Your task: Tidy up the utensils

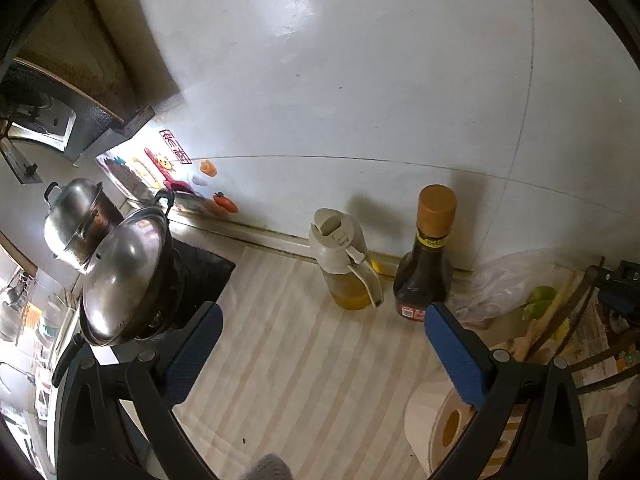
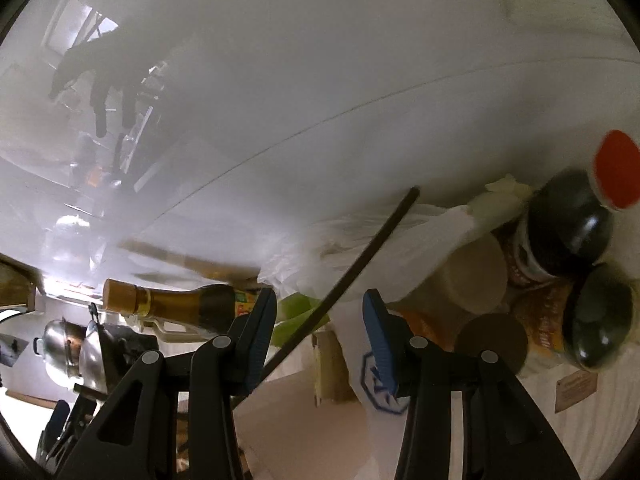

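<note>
My left gripper [image 1: 320,320] is open and empty above the striped counter [image 1: 296,360]. At the right edge of the left wrist view, wooden utensils [image 1: 548,316] stand bunched in a holder, with the right gripper's tip [image 1: 624,284] beside them. In the right wrist view my right gripper [image 2: 320,308] is open, and a thin dark stick [image 2: 344,280] runs slantwise between its fingers, close to the left pad; no finger presses on it.
An oil dispenser [image 1: 348,260] and a soy sauce bottle [image 1: 428,256] stand against the white wall. Lidded pots [image 1: 116,272] sit on the stove at left. A tape roll [image 1: 452,428] lies below the right finger. Dark-lidded jars [image 2: 568,224] and plastic bags [image 2: 360,240] crowd the right.
</note>
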The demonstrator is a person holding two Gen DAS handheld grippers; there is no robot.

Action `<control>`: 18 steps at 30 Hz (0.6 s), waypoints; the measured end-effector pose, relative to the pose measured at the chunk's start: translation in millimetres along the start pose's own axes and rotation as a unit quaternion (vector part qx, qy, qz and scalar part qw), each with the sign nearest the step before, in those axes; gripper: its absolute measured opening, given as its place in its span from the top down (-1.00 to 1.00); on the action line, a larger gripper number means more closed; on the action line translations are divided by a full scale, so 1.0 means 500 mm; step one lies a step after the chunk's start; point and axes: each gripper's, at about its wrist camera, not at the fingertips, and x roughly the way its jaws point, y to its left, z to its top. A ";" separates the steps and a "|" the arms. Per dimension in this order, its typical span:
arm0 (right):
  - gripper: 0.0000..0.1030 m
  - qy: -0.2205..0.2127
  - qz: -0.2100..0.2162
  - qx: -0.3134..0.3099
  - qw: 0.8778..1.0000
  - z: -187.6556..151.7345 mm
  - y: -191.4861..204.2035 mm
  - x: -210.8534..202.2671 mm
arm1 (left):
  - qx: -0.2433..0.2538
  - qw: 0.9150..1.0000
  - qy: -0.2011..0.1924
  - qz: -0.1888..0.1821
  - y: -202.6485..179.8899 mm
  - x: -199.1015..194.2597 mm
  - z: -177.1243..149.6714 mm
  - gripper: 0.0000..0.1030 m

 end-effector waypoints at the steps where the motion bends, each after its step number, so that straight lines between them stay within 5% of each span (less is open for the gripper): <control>1: 0.11 0.001 -0.006 0.003 1.000 0.002 0.000 0.008 | 0.000 1.000 0.000 0.000 0.000 0.002 0.001 -1.00; 2: 0.16 0.003 -0.006 0.004 1.000 0.001 0.000 0.012 | 0.000 1.000 0.000 -0.001 0.000 0.004 0.001 -1.00; 4: 0.54 0.009 -0.011 0.004 1.000 0.004 0.004 0.029 | 0.001 1.000 -0.001 -0.002 0.001 0.006 0.002 -1.00; 18: 0.74 -0.051 0.020 0.016 0.998 -0.045 0.004 -0.033 | 0.005 0.999 0.006 -0.032 0.005 0.013 -0.014 -1.00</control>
